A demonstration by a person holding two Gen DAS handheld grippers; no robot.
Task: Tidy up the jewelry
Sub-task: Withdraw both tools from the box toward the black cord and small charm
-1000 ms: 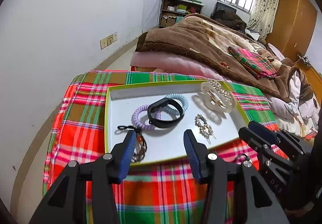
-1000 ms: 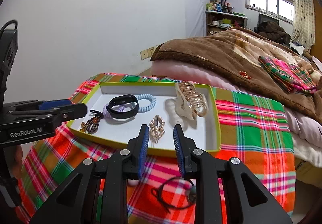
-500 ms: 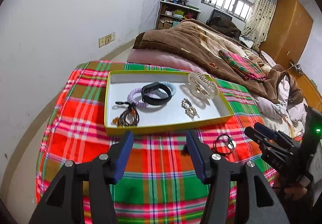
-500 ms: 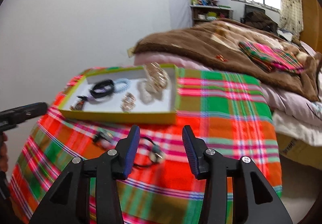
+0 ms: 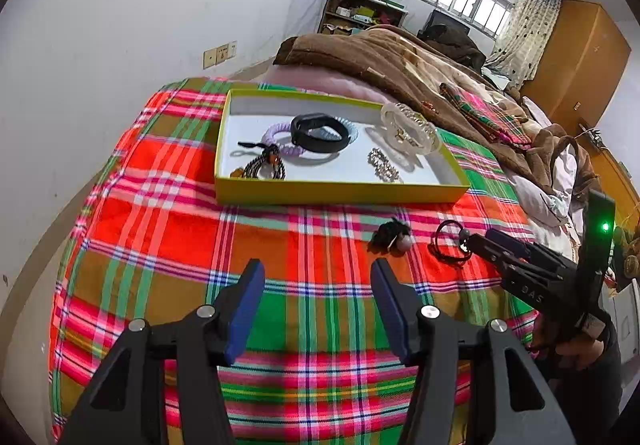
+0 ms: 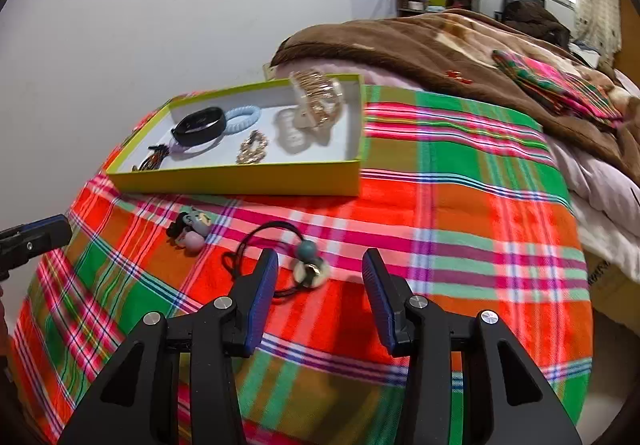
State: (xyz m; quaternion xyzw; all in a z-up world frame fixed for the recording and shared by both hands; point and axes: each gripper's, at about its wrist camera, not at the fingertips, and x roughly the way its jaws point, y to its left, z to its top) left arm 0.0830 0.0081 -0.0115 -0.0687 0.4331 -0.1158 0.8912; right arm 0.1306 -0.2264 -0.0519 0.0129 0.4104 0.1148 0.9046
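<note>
A: Right wrist view: right claw (image 6: 318, 275) gapes empty over the hair tie (image 6: 280, 253), lower centre, outside the tray (image 6: 240, 179).

B: Light, floppy cord; I'd pinch the beads (image 6: 310, 269). Left claw (image 5: 318, 295) is open too.

Yellow-green shallow box (image 5: 340, 194) with white inside, lying flat on the plaid-covered table (image 5: 160, 237). In the box: black band (image 5: 319, 134) resting on a lilac coil hair tie (image 5: 276, 133) and a light blue coil hair tie (image 6: 243, 118); dark beaded bracelet (image 5: 266, 165) with a black cord at the near left corner; gold rhinestone clip (image 5: 383, 165) flat near the middle; big clear claw clip with gold chain trim (image 5: 410, 127) at the far right end, partly leaning on the box wall. Outside the box, on the cloth just in front of it: small black hair tie with cartoon charm and pink bead (image 6: 190, 231); beside it, a thin black elastic loop with teal bead and round pearly charm (image 6: 280, 257), lying flat.
</note>
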